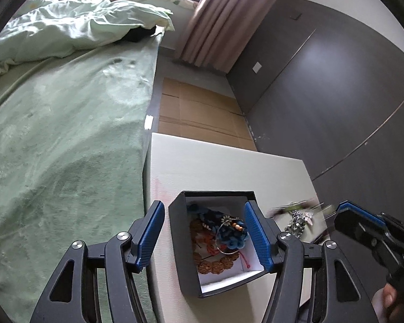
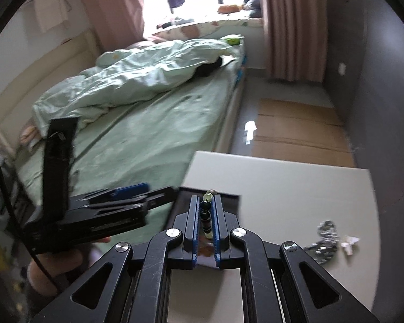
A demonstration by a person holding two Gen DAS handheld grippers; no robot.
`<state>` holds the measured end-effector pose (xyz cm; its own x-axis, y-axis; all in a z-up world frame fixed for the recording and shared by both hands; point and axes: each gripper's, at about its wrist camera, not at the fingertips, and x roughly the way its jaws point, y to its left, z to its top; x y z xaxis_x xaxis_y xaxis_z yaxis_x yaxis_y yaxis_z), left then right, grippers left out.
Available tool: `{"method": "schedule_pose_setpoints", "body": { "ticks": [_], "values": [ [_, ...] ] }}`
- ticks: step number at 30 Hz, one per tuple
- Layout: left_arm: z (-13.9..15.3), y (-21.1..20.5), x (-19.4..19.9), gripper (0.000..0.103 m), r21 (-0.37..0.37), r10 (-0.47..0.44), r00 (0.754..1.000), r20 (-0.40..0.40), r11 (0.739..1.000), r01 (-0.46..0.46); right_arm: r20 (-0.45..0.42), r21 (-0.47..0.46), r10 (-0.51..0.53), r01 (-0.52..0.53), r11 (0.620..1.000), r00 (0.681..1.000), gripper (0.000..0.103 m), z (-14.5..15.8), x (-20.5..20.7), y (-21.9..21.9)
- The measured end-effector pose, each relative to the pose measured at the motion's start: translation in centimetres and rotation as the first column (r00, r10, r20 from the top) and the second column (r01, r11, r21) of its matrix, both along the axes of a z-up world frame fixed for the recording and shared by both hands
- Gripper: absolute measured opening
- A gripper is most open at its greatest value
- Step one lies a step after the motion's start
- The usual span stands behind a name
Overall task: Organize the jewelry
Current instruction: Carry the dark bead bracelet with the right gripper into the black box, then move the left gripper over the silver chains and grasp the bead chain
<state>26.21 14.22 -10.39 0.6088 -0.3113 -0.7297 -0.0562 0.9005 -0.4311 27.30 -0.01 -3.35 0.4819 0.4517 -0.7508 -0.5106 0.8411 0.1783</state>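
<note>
A black open jewelry box with a white lining sits on a white table. It holds a blue crocheted piece, brown bead strands and a thin ring bangle. My left gripper is open, its blue pads on either side of the box. My right gripper is shut on a green and dark bead bracelet over the box's far edge. In the left wrist view that bracelet shows blurred at the right gripper's tip.
A silver sparkly chain and a small white piece lie on the table at the right. A green bed is at the left, flattened cardboard lies on the floor beyond, and a dark wall is on the right.
</note>
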Motion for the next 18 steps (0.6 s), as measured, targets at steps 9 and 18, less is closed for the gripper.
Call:
{"method": "schedule_pose_setpoints", "body": {
  "ticks": [9,18],
  "values": [
    [0.3,-1.4,0.0,0.071,0.024,-0.036,0.999,0.017,0.999,0.036,-0.018,0.028,-0.104,0.105,0.994,0.994,0.052,-0.4,1.3,-5.2],
    [0.8,-3.8,-0.1,0.076,0.059,-0.080,0.996,0.045,0.995,0.078,-0.041,0.050,-0.209,0.211,0.976,0.977,0.052,-0.4,2.2,-11.8]
  ]
}}
